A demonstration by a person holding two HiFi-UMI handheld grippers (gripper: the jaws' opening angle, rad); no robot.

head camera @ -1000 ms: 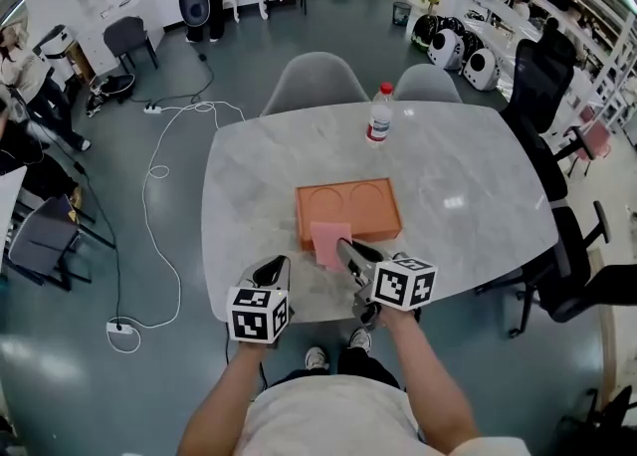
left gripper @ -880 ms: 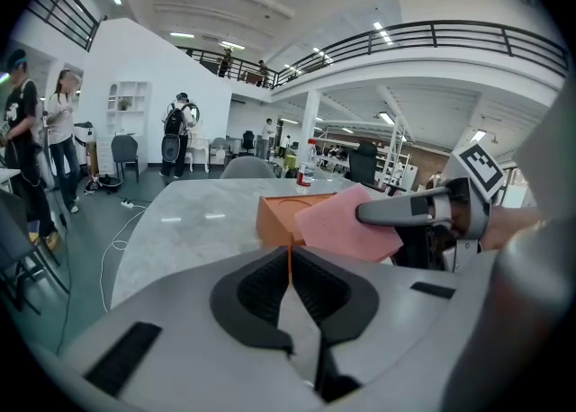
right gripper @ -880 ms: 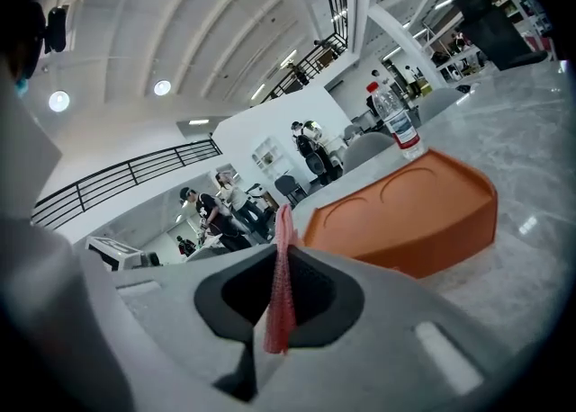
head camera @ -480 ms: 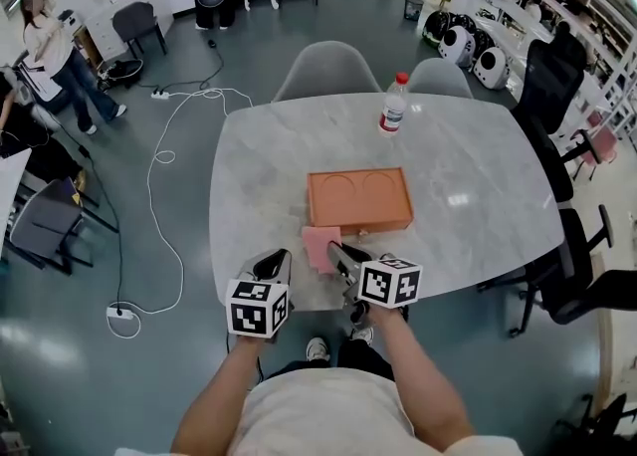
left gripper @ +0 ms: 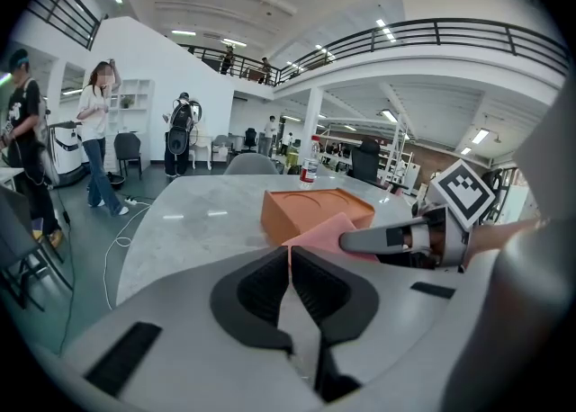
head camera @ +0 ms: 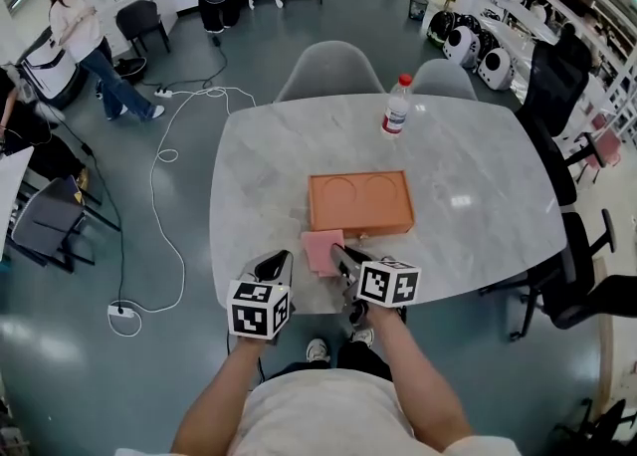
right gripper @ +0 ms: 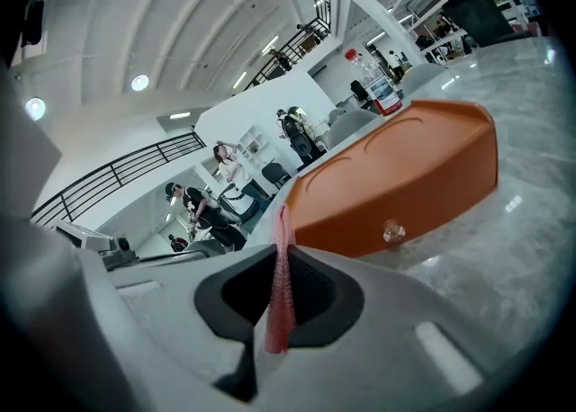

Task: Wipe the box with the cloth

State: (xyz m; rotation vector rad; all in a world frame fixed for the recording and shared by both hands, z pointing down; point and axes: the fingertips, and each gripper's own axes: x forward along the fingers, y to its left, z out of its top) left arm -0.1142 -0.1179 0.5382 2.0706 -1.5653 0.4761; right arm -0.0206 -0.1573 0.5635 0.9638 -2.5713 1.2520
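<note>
The orange box lies flat in the middle of the marble table, its top showing two round recesses. A pink cloth hangs just off the box's near left corner, with my right gripper shut on it. In the right gripper view the cloth runs as a thin strip between the pads, and the box is close ahead. My left gripper hovers at the table's near edge, left of the cloth. Its jaws are shut with nothing between them.
A clear bottle with a red cap stands at the table's far side, behind the box. Two grey chairs sit beyond the table, black office chairs at its right. A person stands far left near cables on the floor.
A second ago the cloth overlapped the box's near edge; my right gripper has drawn it back toward me, just off the box. Since half a second ago almost nothing has moved.
</note>
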